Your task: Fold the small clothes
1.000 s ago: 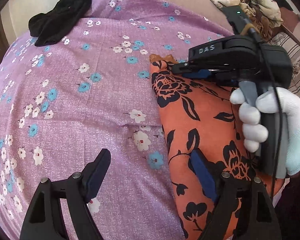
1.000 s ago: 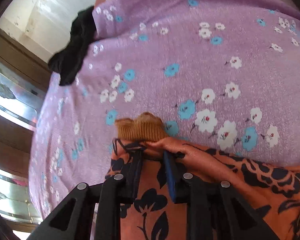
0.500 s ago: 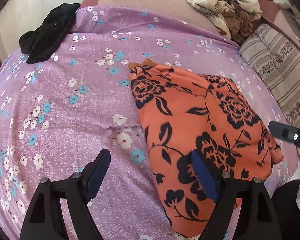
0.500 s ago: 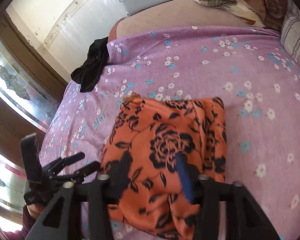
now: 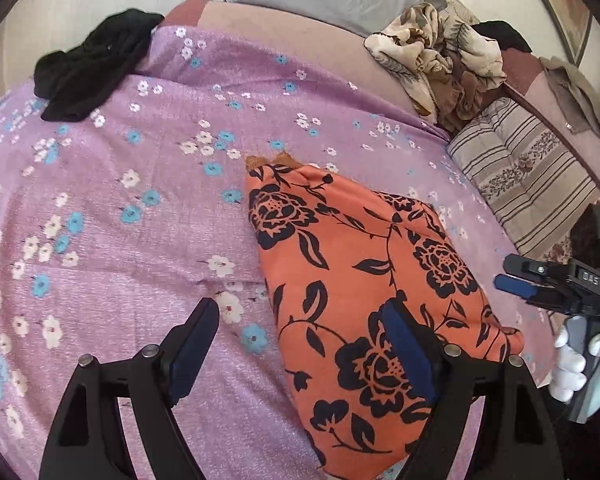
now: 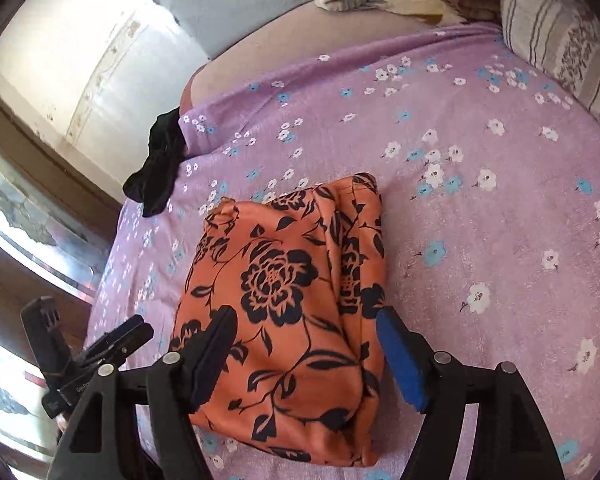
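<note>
Left wrist view: the left gripper (image 5: 300, 344) stands wide apart, nothing between its pads; its right finger overlaps the orange floral garment (image 5: 364, 280), but contact cannot be confirmed. The garment lies folded on the purple floral bedsheet (image 5: 140, 208), running from centre toward 5 o'clock, with a tan ribbed edge showing at its far corner. A black garment (image 5: 88, 76) lies at 10 o'clock, a crumpled beige floral cloth (image 5: 436, 60) at 1 o'clock, a striped cushion (image 5: 528, 172) at 2 o'clock. The right gripper (image 5: 516, 276), in a white-gloved hand (image 5: 580, 364), sits at 3 o'clock, clear of the garment.

Right wrist view: the right gripper (image 6: 304, 348) is spread wide and empty, framing the garment's (image 6: 284, 280) near edge. The left gripper (image 6: 140, 328) shows at 8 o'clock.
</note>
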Tool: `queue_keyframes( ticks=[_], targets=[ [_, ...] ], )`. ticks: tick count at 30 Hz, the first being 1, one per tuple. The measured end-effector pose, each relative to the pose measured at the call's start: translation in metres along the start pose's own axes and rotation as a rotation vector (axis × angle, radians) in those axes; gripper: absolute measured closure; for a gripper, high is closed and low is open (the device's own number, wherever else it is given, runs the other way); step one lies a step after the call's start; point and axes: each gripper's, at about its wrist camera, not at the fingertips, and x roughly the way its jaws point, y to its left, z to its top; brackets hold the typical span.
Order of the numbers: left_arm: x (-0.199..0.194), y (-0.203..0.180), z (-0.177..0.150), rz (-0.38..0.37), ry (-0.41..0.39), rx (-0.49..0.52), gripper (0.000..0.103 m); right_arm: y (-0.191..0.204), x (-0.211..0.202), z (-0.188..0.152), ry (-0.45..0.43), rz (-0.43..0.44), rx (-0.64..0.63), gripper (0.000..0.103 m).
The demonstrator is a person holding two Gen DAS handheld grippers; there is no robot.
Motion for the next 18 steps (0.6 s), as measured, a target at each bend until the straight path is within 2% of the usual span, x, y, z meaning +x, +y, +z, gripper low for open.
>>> queue_keyframes(
  ticks=[5,8,12,15,17,18],
  targets=[
    [0.039,0.012,0.006,-0.149,0.149,-0.119,0.019,-0.043,0.044,0.014,0.13,0.134,0.196,0.028],
    [0.054,0.009,0.005,-0.218,0.195,-0.158,0.019,-0.05,0.07,0.012,0.198,0.179,0.222,0.027],
    [0.066,-0.005,0.004,-0.18,0.199,-0.116,0.019,-0.031,0.092,0.01,0.209,0.268,0.161,0.027],
    [0.068,-0.013,0.004,-0.139,0.165,-0.08,0.034,0.002,0.103,0.003,0.181,0.193,0.011,0.027],
    [0.062,-0.021,0.007,-0.132,0.141,-0.045,0.046,0.019,0.102,0.0,0.151,0.153,-0.06,0.032],
    [0.058,-0.025,0.008,-0.129,0.127,-0.028,0.052,0.024,0.098,-0.002,0.13,0.14,-0.081,0.039]
  ],
)
